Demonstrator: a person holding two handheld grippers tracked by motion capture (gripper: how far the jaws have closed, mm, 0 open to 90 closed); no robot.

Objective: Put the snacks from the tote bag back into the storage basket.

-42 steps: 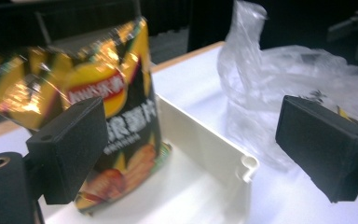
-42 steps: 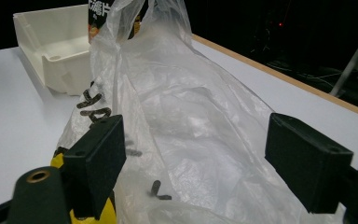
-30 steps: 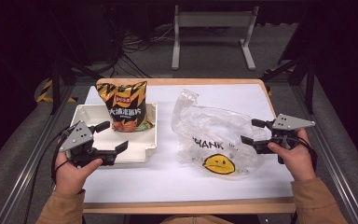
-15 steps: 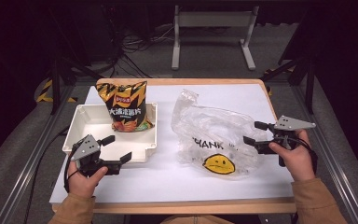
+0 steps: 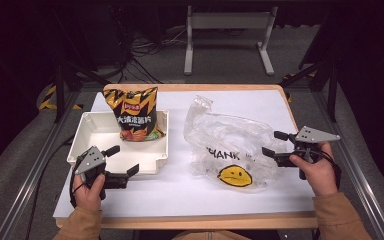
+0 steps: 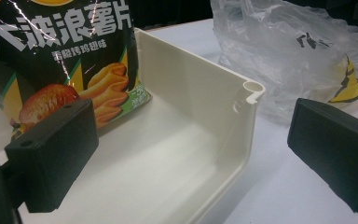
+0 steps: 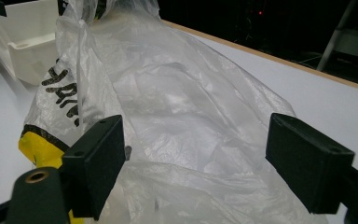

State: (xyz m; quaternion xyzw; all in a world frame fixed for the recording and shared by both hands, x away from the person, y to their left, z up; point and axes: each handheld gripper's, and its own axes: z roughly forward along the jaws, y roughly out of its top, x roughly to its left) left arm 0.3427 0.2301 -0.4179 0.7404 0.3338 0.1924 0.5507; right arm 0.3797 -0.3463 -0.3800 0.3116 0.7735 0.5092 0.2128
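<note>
A black and orange chip bag (image 5: 134, 114) leans upright against the far wall of a white tray (image 5: 100, 137) on the left of the table. My left gripper (image 5: 125, 159) is open at the tray's near right corner, empty; its view shows the chip bag (image 6: 60, 51), the tray wall (image 6: 191, 93) and the gap between the jaws of my left gripper (image 6: 193, 154). A crumpled clear plastic bag (image 5: 230, 135) with a yellow face print lies at the centre right. My right gripper (image 5: 272, 143) is open at its right edge, with the bag's film (image 7: 177, 107) between the jaws of my right gripper (image 7: 200, 163), not pinched.
The white tabletop (image 5: 180, 185) has a wooden rim, and bare table lies between the tray and the plastic bag. A corner of the tray (image 7: 23, 37) appears beyond the bag in the right gripper view. Metal rails run along both table sides, with dark floor and cables beyond.
My left gripper has drawn back toward the person, from over the tray to its near right corner. The right gripper has barely shifted. Both stay open.
</note>
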